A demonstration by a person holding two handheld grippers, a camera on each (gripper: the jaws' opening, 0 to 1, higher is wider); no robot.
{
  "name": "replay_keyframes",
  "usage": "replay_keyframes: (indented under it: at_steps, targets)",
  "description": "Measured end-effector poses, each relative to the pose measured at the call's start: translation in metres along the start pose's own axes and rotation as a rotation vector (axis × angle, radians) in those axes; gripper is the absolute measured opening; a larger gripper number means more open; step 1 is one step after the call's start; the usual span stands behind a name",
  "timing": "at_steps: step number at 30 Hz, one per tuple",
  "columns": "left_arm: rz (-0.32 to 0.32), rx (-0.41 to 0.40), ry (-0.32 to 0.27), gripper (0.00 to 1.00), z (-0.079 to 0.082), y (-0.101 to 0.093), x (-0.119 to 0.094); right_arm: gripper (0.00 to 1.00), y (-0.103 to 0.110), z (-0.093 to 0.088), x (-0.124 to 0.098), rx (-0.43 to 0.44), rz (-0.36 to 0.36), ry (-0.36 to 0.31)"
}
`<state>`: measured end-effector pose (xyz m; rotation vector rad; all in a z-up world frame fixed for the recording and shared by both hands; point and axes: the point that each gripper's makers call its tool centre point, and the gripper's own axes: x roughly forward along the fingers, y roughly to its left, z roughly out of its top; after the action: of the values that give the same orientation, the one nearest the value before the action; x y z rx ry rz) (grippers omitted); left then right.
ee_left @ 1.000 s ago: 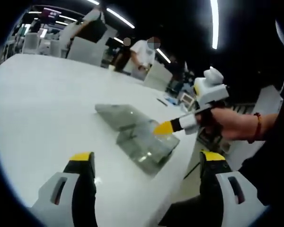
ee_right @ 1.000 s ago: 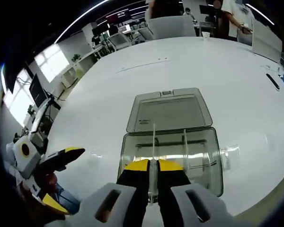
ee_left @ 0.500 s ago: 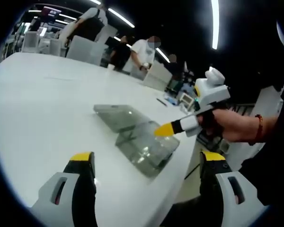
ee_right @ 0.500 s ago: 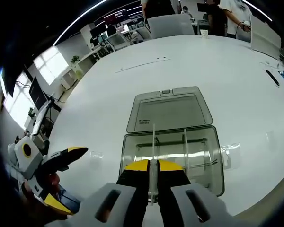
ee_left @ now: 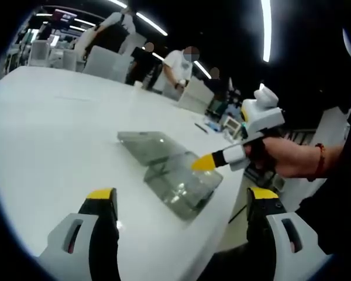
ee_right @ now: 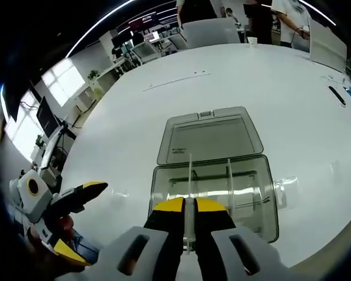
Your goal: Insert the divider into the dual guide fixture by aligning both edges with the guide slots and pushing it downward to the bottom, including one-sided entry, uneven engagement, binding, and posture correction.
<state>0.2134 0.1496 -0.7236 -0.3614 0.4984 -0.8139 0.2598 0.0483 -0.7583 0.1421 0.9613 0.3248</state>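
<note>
Left gripper view is looking across a big white tabletop [ee_left: 41, 129]. Left gripper [ee_left: 181, 205] is hanging low near the table's edge w/ its jaws spread wide apart, yellow tips far from each other, nothing between them. Ahead of it the clear plastic fixture [ee_left: 184, 181] is sitting on the tabletop near the edge, its lid [ee_left: 149, 145] lying flat open behind it, on the far side from the right gripper. To the right, the right gripper [ee_left: 203, 162] is reaching in, yellow tips over the fixture's near rim; a hand [ee_left: 284, 157] w/ a red cord at the wrist is gripping its handle. People are standing around chairs at the far side of the room, under strip lights.

Right gripper view is looking down along its own jaws. At left the left gripper [ee_right: 73, 225] is hovering off the tabletop's [ee_right: 123, 123] edge, jaws parted, well apart from the fixture. Centre: right gripper [ee_right: 189, 206] is pinching a thin clear divider [ee_right: 190, 175] edge-on, jaws closed tight on it. The divider is standing upright over the fixture's [ee_right: 213, 190] left half; whether its edges are sitting in the guide slots, can't tell. A second upright clear panel [ee_right: 227, 178] is standing inside just to its right. Lid [ee_right: 209, 136] is lying open beyond. Far right, a dark pen-like item [ee_right: 337, 97] is lying on the tabletop.
</note>
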Motion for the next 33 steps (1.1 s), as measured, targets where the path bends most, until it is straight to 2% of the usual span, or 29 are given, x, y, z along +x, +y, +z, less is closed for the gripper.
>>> replay_keyframes:
  at_steps: [23,25,26,33]
  targets:
    - [0.000,0.007,-0.001,0.89,0.0020,-0.0048,0.0047,0.00,0.0009,-0.0005,0.0009,-0.015,0.012,0.000]
    - [0.001,0.004,0.000,0.89,0.0015,-0.0045,0.0047,0.00,0.0014,-0.0007,0.0008,-0.031,0.009,-0.004]
    - [0.001,0.005,0.001,0.89,0.0014,-0.0045,0.0047,0.00,0.0014,-0.0044,0.0021,-0.082,0.003,0.011]
    - [0.006,0.005,0.000,0.89,0.0022,-0.0040,0.0038,0.00,0.0027,-0.0048,0.0021,-0.069,0.009,0.001]
